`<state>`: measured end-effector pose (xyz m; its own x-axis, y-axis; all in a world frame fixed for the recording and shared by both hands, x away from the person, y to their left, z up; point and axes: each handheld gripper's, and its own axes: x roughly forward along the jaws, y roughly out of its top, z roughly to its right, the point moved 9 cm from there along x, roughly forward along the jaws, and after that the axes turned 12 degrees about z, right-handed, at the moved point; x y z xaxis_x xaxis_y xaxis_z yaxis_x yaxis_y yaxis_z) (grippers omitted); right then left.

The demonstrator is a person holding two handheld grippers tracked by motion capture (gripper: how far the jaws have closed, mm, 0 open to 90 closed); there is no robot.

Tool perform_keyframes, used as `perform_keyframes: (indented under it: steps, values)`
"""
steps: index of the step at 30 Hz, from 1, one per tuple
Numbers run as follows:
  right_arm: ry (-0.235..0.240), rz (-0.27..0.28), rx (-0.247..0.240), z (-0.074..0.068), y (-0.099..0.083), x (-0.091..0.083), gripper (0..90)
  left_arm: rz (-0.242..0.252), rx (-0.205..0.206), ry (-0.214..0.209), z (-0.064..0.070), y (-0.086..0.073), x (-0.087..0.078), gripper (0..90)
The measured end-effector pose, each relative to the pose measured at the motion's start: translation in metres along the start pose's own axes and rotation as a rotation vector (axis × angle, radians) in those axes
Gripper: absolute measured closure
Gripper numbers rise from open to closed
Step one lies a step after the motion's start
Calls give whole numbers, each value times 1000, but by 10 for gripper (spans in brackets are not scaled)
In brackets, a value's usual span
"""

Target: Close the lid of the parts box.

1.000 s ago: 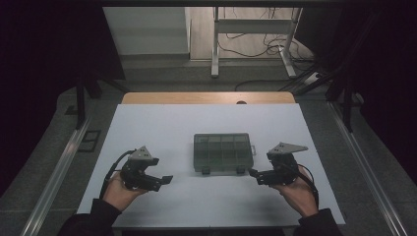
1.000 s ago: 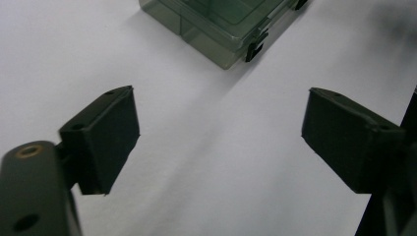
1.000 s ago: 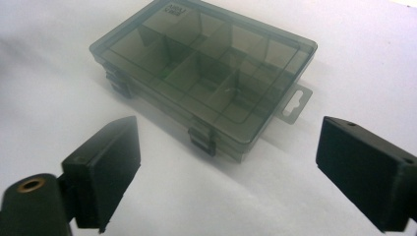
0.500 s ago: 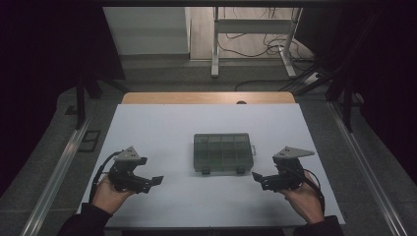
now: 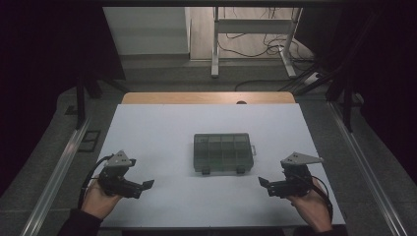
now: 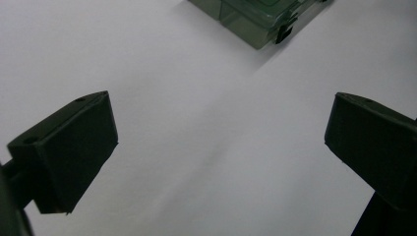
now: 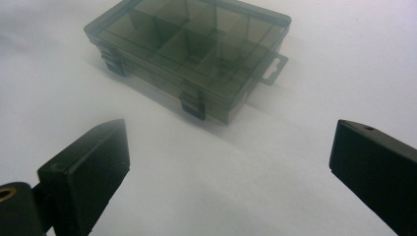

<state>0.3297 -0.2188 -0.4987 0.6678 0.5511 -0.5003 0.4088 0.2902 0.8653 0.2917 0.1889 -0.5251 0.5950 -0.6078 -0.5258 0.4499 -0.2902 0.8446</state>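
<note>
The room is dark, with a grey floor and some cables at the back, and a white table [image 5: 157,132] sits in the light. In the middle of the table lies a see-through grey box [image 5: 223,151]. It is flat on the table with its lid shut, and it has little walls inside that make 8 small rooms. Its 2 dark clips [image 7: 193,104] face the person, at 6 o'clock on the box, so they are easy to reach. A small hang tab [image 7: 275,69] sticks out at the box's 3 o'clock side.

The left gripper [image 5: 142,187] is at about 8 o'clock from the box, well apart from it. Its jaws are spread wide and hold nothing. In the left gripper view, 1 corner of the box [image 6: 255,19] peeks in at 1 o'clock.

The right gripper [image 5: 265,185] is at about 4 o'clock from the box, also apart from it. Its jaws are wide apart and bare too. In the right gripper view the box [image 7: 192,54] lies ahead at 12 o'clock.

I think both grippers point in toward the box so that they can close in from 2 sides. The clips look like the first thing to undo, so the lid can lift.
</note>
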Motion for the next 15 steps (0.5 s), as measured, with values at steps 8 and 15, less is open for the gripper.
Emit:
perform_keyframes:
  steps: [8,15]
  values:
    - [-27,-10,0,4,-9,-12,4,20,8,42,-6,-9,-15,0]
    - [-48,-26,17,9,-19,-20,4,16,8,71,-10,-18,-21,0]
